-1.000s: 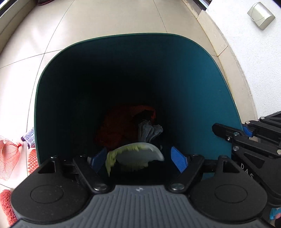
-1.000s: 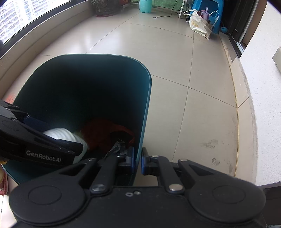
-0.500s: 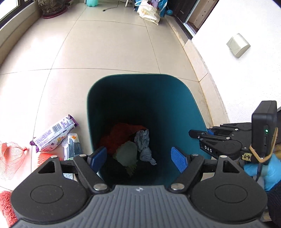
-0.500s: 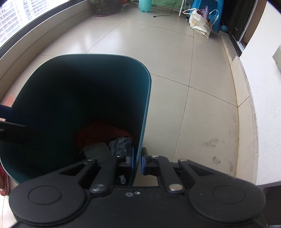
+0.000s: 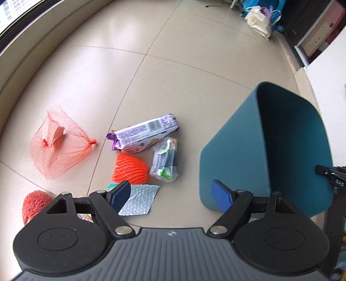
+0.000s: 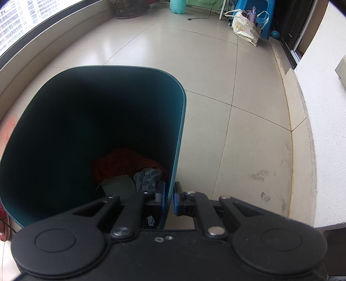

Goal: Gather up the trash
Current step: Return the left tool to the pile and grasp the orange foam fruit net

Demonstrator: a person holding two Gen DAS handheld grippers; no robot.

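Note:
A teal trash bin [image 5: 237, 151] stands on the tiled floor, and my right gripper [image 6: 169, 200] is shut on its near rim [image 6: 173, 173]. Inside the bin lie red netting [image 6: 121, 162], a crumpled grey piece [image 6: 147, 177] and a pale scrap. My left gripper [image 5: 173, 194] is open and empty, held above the floor left of the bin. Below it lie a silver foil wrapper [image 5: 140, 198], an orange foam net [image 5: 129, 168], a clear packet [image 5: 165, 162] and a purple snack pack [image 5: 144, 135]. An orange mesh bag [image 5: 56, 147] lies further left.
A red foam net [image 5: 34, 205] lies at the lower left. A white wall [image 6: 320, 108] with a raised curb runs along the right. Bags and a blue stool [image 6: 253, 19] stand at the far end. A window sill curves along the left.
My left gripper has pulled out of the bin and swung left over the floor litter, leaving a pale scrap inside. The right gripper has kept still on the rim.

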